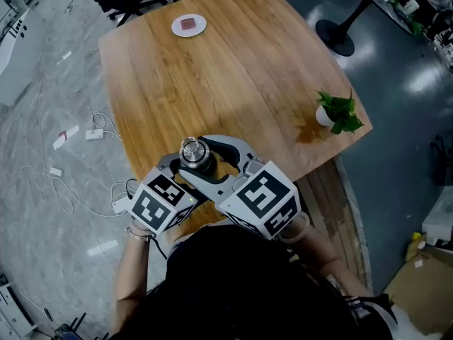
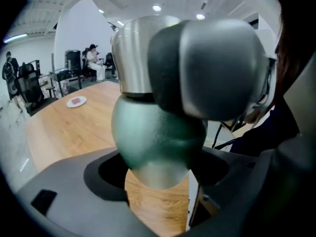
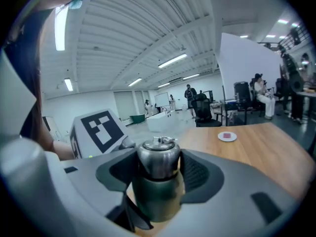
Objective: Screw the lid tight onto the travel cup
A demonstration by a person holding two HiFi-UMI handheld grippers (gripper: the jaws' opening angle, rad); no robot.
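Note:
The travel cup (image 1: 201, 166) stands near the wooden table's (image 1: 233, 76) front edge, dark green with a steel lid (image 1: 192, 149) on top. Both grippers close in on it from my side. My left gripper (image 1: 185, 171) is shut on the cup's green body (image 2: 148, 137), which fills the space between its jaws (image 2: 158, 168). My right gripper (image 1: 207, 157) is shut on the lid (image 3: 158, 158), a pad against each side, with the green body (image 3: 157, 197) below. The right gripper's grey jaw hides part of the lid (image 2: 136, 58) in the left gripper view.
A white saucer (image 1: 189, 25) with a small red item lies at the table's far side. A small potted plant (image 1: 338, 112) stands near the right edge. Cables and plugs (image 1: 92, 134) lie on the floor to the left. People and office chairs (image 3: 205, 110) are far behind the table.

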